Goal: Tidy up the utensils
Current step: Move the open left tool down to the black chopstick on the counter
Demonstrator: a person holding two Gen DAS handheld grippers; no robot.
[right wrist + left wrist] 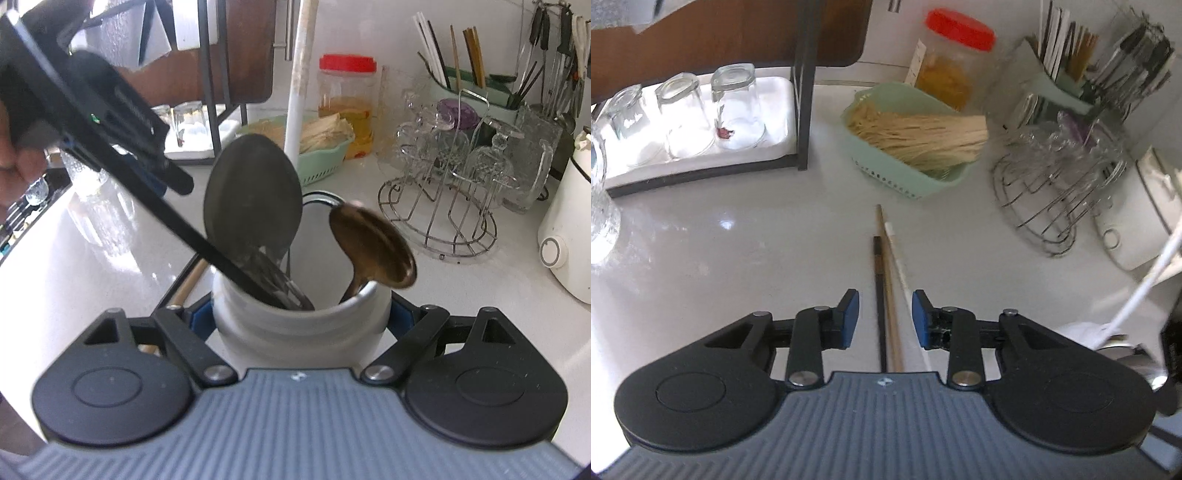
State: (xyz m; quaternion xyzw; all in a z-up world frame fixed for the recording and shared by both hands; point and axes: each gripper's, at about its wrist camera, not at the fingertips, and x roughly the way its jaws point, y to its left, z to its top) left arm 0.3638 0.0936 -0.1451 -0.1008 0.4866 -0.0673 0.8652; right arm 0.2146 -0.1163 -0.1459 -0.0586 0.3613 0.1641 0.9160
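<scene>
Your right gripper (301, 317) is clamped round the white ribbed ceramic utensil jar (301, 325), both blue pads pressed to its sides, most likely to steady it while more goes in. It already carries a large dark grey ladle (253, 206) and a bronze metal spoon (373, 247), bowls up, so the free part of the mouth looks to be the near left side. Your left gripper (885, 319) has its jaws spread, and they pinch nothing. Between them on the glossy white counter (738, 251) lies the bundle of loose chopsticks (884, 280), one black, one brown wood and one white, side by side and pointing away from you. That lines them up for a pinch across the shafts. The counter around them is bare, so you have room to lower and close. Ahead stand the pale green plastic basket (908, 177) of noodles and the wire glass rack (1052, 192), well apart from the chopstick tips.
</scene>
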